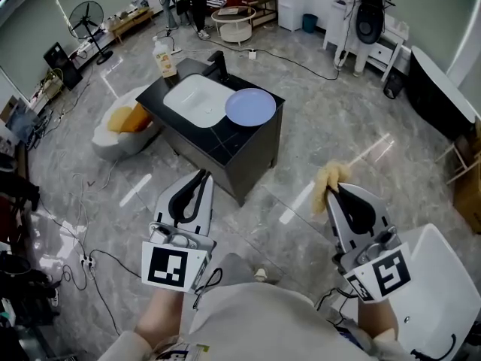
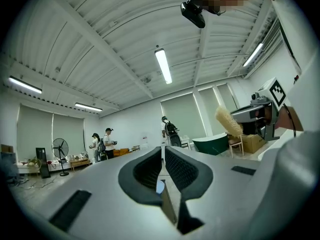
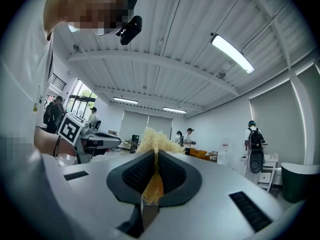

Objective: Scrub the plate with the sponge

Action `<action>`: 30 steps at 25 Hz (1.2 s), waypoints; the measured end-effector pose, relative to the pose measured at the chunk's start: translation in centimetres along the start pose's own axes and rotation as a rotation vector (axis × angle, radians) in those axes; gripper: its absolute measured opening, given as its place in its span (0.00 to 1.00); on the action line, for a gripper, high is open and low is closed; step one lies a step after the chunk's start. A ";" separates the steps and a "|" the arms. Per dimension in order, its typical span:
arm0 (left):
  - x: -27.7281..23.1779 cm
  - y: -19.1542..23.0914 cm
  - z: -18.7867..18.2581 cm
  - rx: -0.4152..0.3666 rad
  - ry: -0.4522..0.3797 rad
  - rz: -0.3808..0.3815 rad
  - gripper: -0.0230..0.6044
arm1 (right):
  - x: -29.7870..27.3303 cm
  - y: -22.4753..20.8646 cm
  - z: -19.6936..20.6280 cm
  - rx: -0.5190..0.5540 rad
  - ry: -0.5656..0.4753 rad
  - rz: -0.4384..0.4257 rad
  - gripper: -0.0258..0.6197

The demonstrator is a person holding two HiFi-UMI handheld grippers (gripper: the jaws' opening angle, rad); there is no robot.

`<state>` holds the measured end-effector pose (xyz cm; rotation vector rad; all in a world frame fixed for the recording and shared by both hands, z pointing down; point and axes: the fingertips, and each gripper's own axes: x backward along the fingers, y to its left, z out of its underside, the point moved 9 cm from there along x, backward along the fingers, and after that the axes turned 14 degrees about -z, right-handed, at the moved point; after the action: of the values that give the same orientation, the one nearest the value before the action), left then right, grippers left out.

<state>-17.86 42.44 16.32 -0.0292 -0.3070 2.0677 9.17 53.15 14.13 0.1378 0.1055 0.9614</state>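
Marble flr w/ fan (glossy).

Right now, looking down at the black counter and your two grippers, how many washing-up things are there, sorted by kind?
Plates: 1, pale blue plate on the counter.
Sponges: 1, yellow sponge in the right gripper.
Bottles: 1, bottle at the counter's corner.
Sinks: 1, white sink.
Total: 4.
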 end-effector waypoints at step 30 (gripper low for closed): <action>-15.7 7.4 9.7 0.171 0.177 0.089 0.10 | -17.5 -8.4 8.2 -0.063 0.250 -0.075 0.11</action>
<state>-17.85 23.47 22.37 -0.1229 -0.0203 2.1553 7.24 33.45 21.31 -0.0446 0.3080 0.9029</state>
